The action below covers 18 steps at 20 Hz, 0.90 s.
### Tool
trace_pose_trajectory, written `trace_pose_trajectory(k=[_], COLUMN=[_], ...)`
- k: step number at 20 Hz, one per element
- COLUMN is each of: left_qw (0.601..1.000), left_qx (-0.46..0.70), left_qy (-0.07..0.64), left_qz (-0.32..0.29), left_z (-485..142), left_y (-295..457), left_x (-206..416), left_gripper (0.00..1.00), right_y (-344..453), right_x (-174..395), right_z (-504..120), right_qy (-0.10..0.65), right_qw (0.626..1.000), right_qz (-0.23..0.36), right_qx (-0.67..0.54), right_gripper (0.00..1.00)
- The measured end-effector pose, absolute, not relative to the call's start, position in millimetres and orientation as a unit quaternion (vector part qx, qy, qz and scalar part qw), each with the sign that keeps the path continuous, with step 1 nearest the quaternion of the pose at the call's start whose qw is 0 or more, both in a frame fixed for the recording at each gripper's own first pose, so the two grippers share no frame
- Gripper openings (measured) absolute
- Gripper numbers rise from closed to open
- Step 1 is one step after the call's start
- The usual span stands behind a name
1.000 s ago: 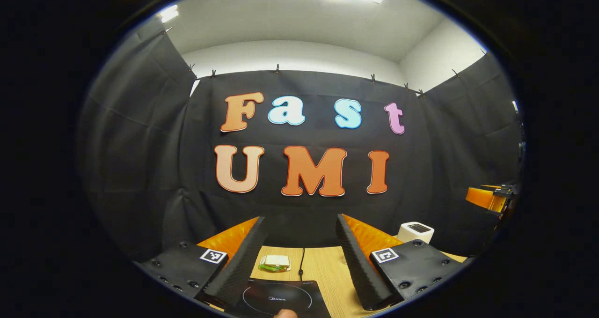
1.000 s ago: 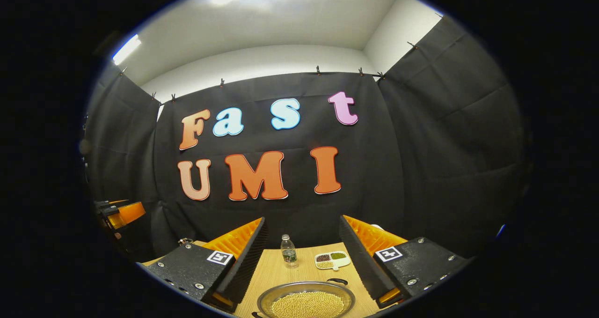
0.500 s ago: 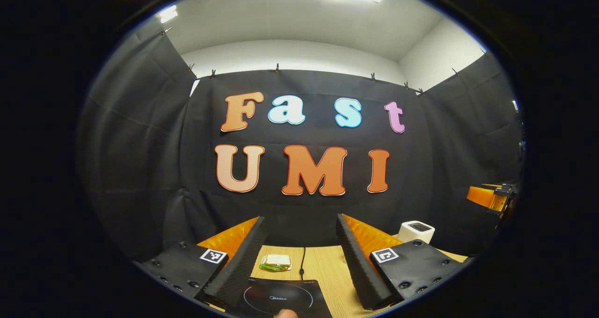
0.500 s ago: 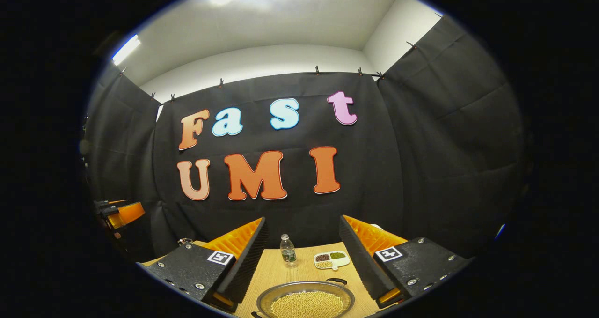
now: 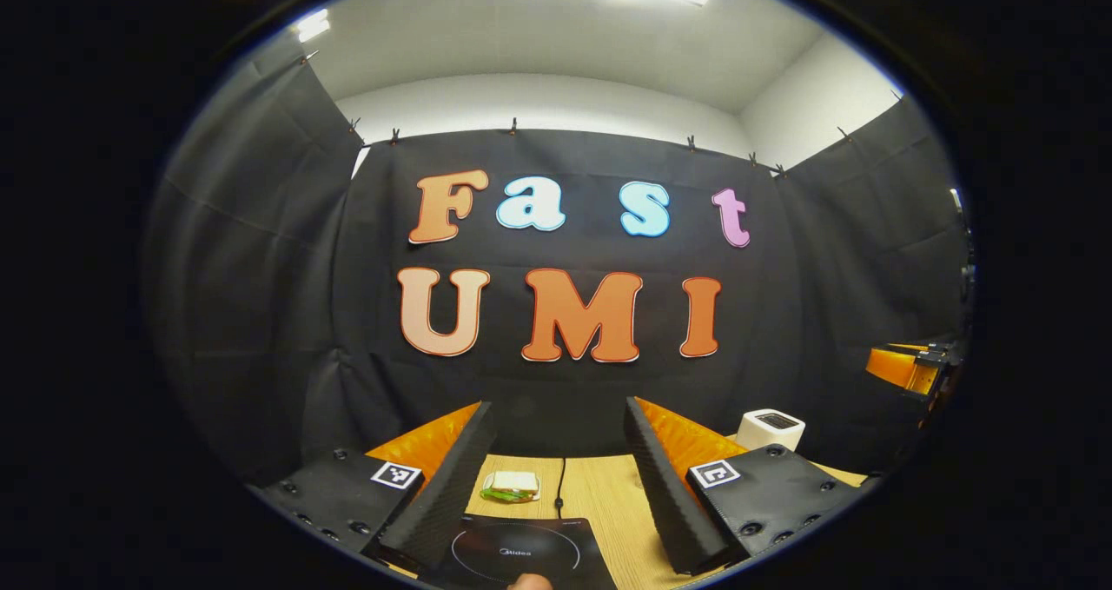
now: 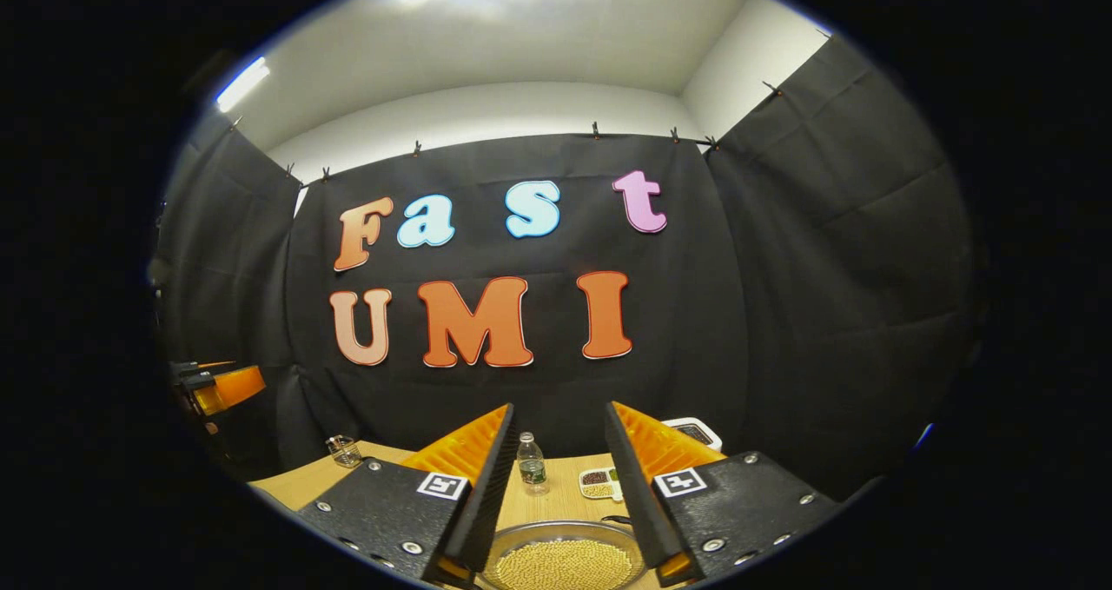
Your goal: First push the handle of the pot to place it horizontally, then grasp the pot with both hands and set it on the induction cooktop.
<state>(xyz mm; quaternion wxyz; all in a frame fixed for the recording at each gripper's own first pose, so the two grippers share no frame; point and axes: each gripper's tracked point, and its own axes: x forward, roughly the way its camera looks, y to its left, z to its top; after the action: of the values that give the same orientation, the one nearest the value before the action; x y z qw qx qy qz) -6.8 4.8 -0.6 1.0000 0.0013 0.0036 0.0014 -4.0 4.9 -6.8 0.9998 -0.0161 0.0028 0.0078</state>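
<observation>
Wooden worktop [image 5: 599, 494] runs under both of my grippers, and nothing on it has been handled yet as far as I can judge — the task looks barely begun.

Nearest in the right gripper view, the pot [image 6: 563, 562] sits just below and between my right gripper's fingers, a shallow metal pan full of pale beans, with one dark handle [image 6: 618, 519] at its far rim. I cannot tell how that handle is turned, so I count the push as not done. The right gripper [image 6: 556, 473] hangs above the pot with a moderate gap between its fingers and nothing held. Beyond it stand a water bottle [image 6: 531, 464] and a small divided dish [image 6: 599, 483], and the other gripper shows far off at the left edge.

In the left gripper view, the induction cooktop [image 5: 518, 555] lies bare at the bottom, just ahead of my left gripper [image 5: 556, 477], which is spread wide and empty. A sandwich [image 5: 511, 486] lies past it, and a white toaster [image 5: 771, 429] farther right.

So both steps remain: the handle push, then the two-gripper lift onto the cooktop.

Against the earlier frames, my right gripper has narrowed its gap and tipped a little, bringing a small wire basket [image 6: 345, 451] into sight at left — the left gripper has held its place.
</observation>
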Motion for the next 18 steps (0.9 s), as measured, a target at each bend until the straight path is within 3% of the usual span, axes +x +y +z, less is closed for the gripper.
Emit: trace_pose_trajectory(k=[2,4,5,9,11,18], left_qw=[1.0,1.0,1.0,1.0,1.0,1.0], left_qx=[-0.001,0.0,0.0,-0.004,-0.005,-0.009], left_qy=[0.008,0.012,0.012,0.015,0.015,0.025], left_qz=[0.001,0.002,0.002,0.006,0.006,0.008], left_z=[-3,-5,-5,-8,-8,-18], left_y=[5,7,9,12,14,17], left_x=[-6,-6,-7,-6,-6,-3], left_gripper=[0.97,0.97,0.96,0.96,0.96,0.97], right_y=[7,5,6,5,1,1], right_x=[-3,-4,-6,-7,-8,-15], right_z=[-8,-12,-13,-24,-31,-75], right_qy=[0.002,0.004,0.005,0.013,0.018,0.058], right_qw=[1.0,1.0,1.0,0.999,0.999,0.997], right_qz=[0.011,0.012,0.014,0.02,0.016,0.027], right_qx=[-0.015,-0.022,-0.023,-0.021,-0.022,-0.038], right_gripper=[0.47,0.38,0.25,0.07,0.0,0.0])
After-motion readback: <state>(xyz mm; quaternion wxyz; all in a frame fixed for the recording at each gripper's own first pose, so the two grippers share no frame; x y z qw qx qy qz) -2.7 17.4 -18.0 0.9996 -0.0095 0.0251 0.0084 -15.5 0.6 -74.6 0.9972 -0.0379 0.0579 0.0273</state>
